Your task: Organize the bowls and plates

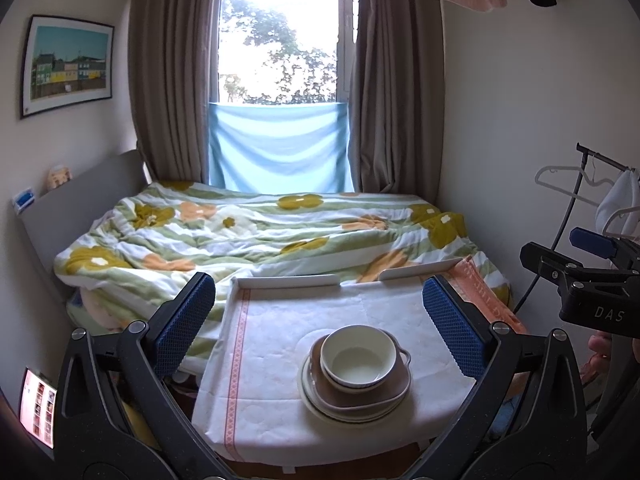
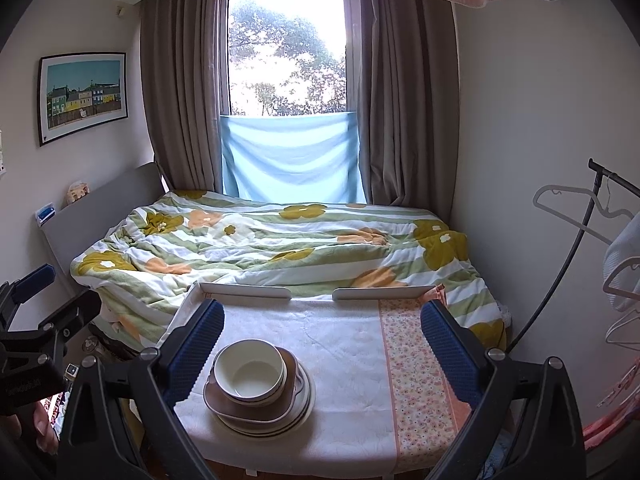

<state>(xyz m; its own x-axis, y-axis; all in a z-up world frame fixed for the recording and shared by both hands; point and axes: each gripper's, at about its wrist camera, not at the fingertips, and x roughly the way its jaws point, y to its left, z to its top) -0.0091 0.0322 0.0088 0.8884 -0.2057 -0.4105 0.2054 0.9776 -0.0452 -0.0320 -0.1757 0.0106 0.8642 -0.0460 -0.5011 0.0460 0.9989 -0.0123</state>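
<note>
The left gripper (image 1: 318,312) hangs above the cloth-covered surface (image 1: 280,344), its blue-padded fingers (image 1: 184,320) spread wide with nothing between them. A cream bowl (image 1: 358,358) sits nested on a brown dish (image 1: 384,392) atop stacked plates (image 1: 320,404). The right gripper (image 1: 592,276) shows at the right edge.

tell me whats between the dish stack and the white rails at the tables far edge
Nothing: only bare tablecloth lies between the stack and the rails, clearest in the right wrist view.
</note>
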